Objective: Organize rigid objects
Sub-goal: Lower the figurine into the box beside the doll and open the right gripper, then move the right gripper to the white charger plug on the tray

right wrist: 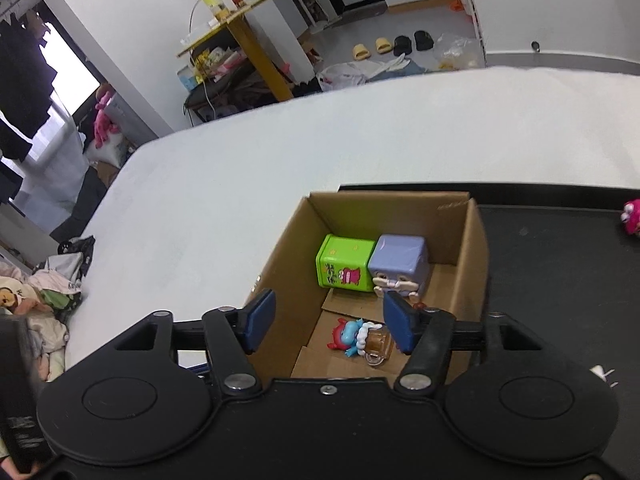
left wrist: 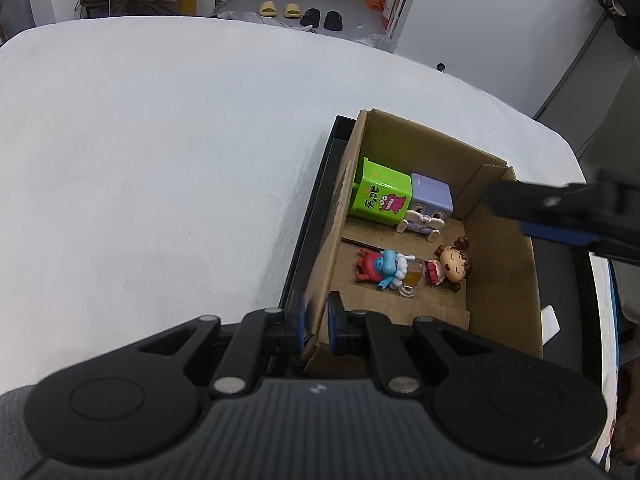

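An open cardboard box (left wrist: 500, 264) stands on a black tray (left wrist: 320, 200). Inside lie a green tin (left wrist: 380, 196), a purple cube-headed toy (left wrist: 430, 204), a red and blue figure with a beer mug (left wrist: 384, 268) and a brown-haired girl figurine (left wrist: 452, 264). My left gripper (left wrist: 316, 324) is shut on the box's near left wall, one pad on each side of the cardboard. My right gripper (right wrist: 330, 324) hangs open over the box (right wrist: 468, 264), above the red and blue figure (right wrist: 356, 336), touching nothing. Its fingers (left wrist: 552, 216) reach in over the box's right wall in the left wrist view.
The tray (right wrist: 560, 280) rests on a white table (left wrist: 160, 160). A pink toy (right wrist: 632, 218) sits on the tray at the far right, outside the box. A white tag (left wrist: 550, 320) lies on the tray beside the box. Beyond the table are slippers and room clutter.
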